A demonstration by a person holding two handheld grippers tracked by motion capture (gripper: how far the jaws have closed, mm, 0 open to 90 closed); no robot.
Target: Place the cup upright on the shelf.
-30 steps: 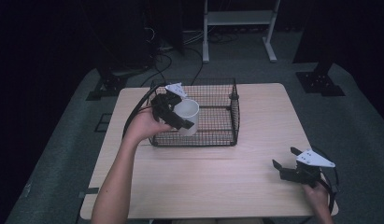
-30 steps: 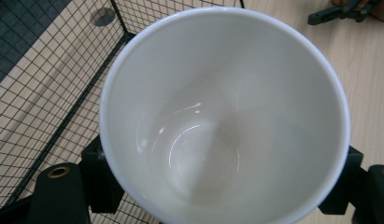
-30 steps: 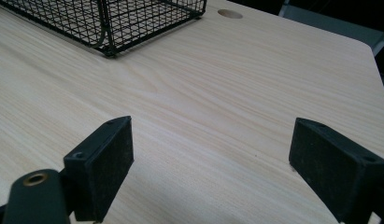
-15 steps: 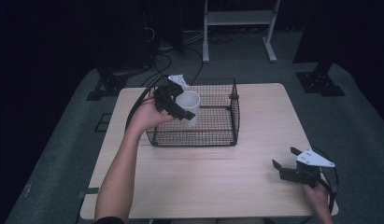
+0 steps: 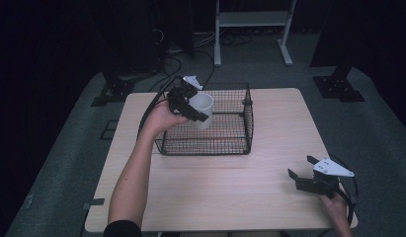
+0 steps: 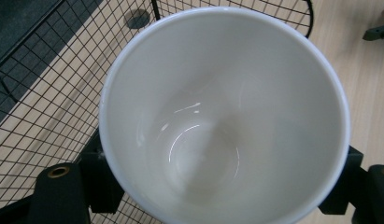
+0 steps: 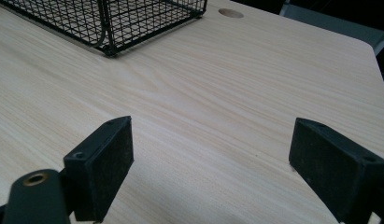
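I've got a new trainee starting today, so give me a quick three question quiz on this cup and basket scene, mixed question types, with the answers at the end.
1. True or false: the left gripper holds the white cup above the wire basket.
2. Which describes the right gripper? A: shut on a cup. B: open, empty, near the table's right front corner. C: inside the basket.
3. Fill in: in the left gripper view, the cup's inside is ____ (empty or full).

Key: 1 true; 2 B; 3 empty.
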